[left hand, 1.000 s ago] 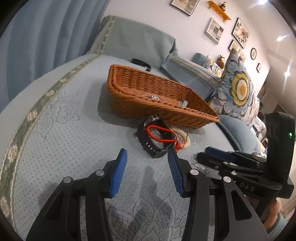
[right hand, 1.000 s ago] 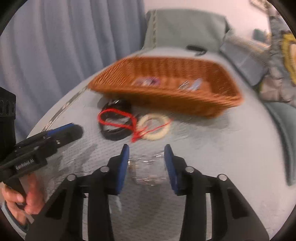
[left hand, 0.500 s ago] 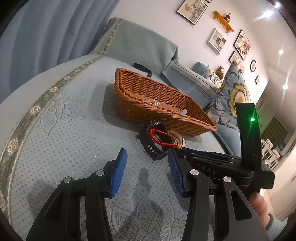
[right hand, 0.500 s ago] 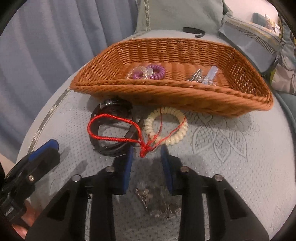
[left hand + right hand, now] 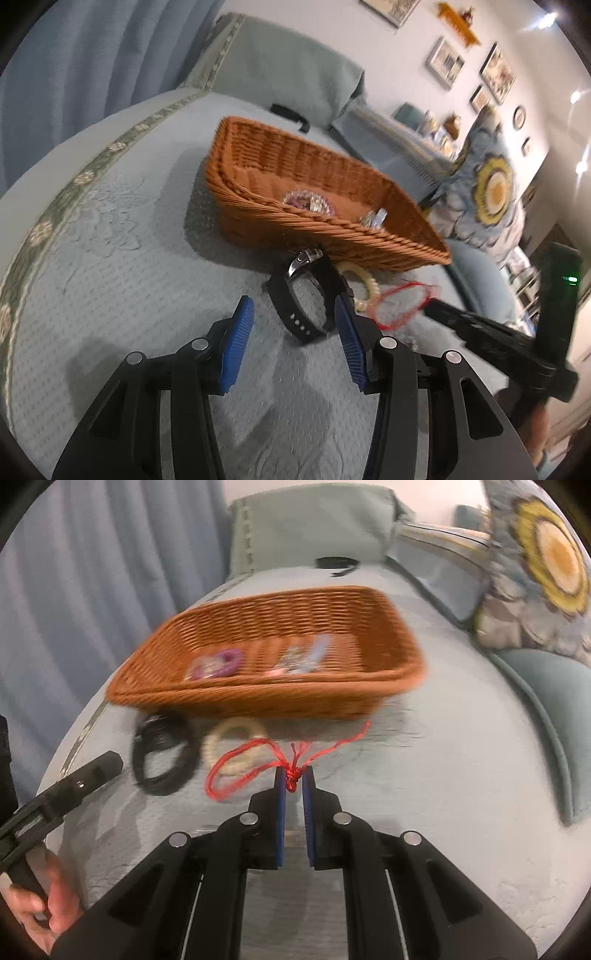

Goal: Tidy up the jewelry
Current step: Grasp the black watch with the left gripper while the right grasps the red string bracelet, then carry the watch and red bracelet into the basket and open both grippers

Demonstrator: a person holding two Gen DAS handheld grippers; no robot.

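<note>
My right gripper is shut on the knot of a red cord bracelet and holds it lifted above the bedspread; its loop hangs to the left. The bracelet also shows in the left wrist view. A black watch and a cream bead bracelet lie in front of the wicker basket. My left gripper is open and empty, just short of the watch. The basket holds a purple hair tie and silver pieces.
A black strap lies behind the basket near a green pillow. Floral cushions stand at the right. Blue curtains hang at the left. The bedspread edge curves along the left.
My right gripper has closed on the red cord's knot and lifted it off the watch and the cream bracelet. The left gripper has moved closer to the watch.
</note>
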